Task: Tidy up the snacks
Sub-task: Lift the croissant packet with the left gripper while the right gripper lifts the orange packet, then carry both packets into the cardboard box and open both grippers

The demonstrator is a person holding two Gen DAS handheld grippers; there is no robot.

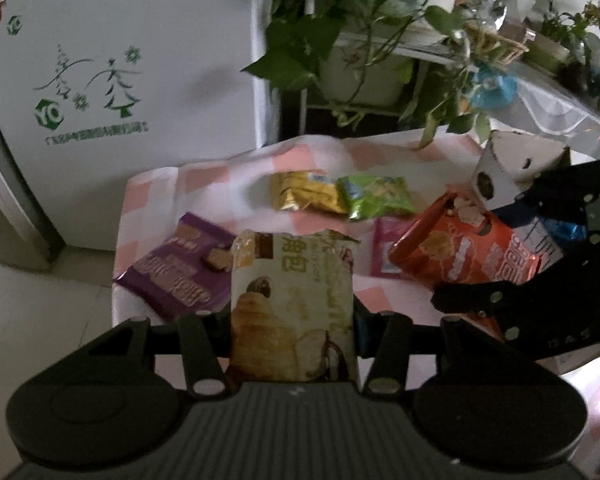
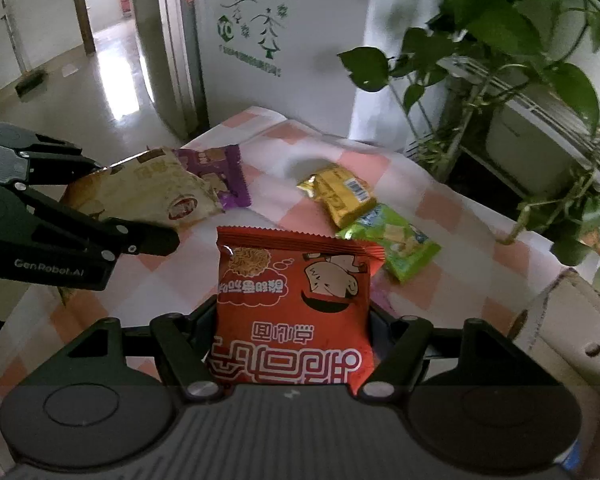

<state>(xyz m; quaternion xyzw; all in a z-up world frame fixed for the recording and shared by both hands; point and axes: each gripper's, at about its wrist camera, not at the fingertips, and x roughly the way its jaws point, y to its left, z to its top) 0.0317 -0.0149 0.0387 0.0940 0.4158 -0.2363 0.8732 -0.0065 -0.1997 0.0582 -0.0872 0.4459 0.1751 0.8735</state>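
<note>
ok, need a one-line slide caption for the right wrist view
Right gripper holds a red snack packet above the checked tablecloth; left gripper lifts a cream pastry packet.

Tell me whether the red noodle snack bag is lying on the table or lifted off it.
Lifted. The red noodle snack bag stands clamped in the right tool, above the checkered tablecloth.

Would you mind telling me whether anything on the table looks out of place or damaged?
Nothing looks damaged or spilled. The purple packet, yellow packet and green packet simply lie scattered at angles on the checked tablecloth, which is a little rumpled.
</note>
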